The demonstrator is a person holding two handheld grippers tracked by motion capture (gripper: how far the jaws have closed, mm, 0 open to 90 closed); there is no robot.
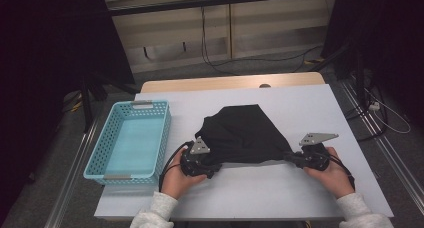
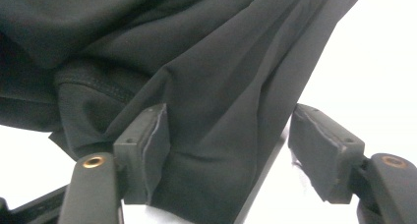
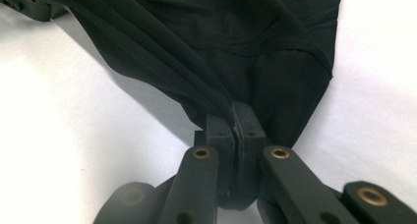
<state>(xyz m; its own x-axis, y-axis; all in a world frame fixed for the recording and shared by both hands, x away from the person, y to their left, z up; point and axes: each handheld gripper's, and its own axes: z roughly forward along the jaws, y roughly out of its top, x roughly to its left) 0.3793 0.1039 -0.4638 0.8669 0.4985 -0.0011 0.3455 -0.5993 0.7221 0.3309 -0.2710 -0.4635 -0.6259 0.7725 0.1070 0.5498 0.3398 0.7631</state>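
The cloth (image 1: 245,133) is plain black with no pattern, its hem stitched in matching black thread. The counter (image 1: 305,108) is white, with a light wood edge at the far side. The basket (image 1: 95,160) at left is light blue, a lattice of small holes in its walls. Both grippers have black jaws with brass-coloured rivets.

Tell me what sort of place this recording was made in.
Probably a lab or data-collection room, not a home: black curtains hang at both sides, loose cables trail over grey carpet, and the white-topped table carries just a black garment and a blue basket.

Left claw (image 1: 212,164) jaws apart, right claw (image 1: 290,157) jaws pressed together.
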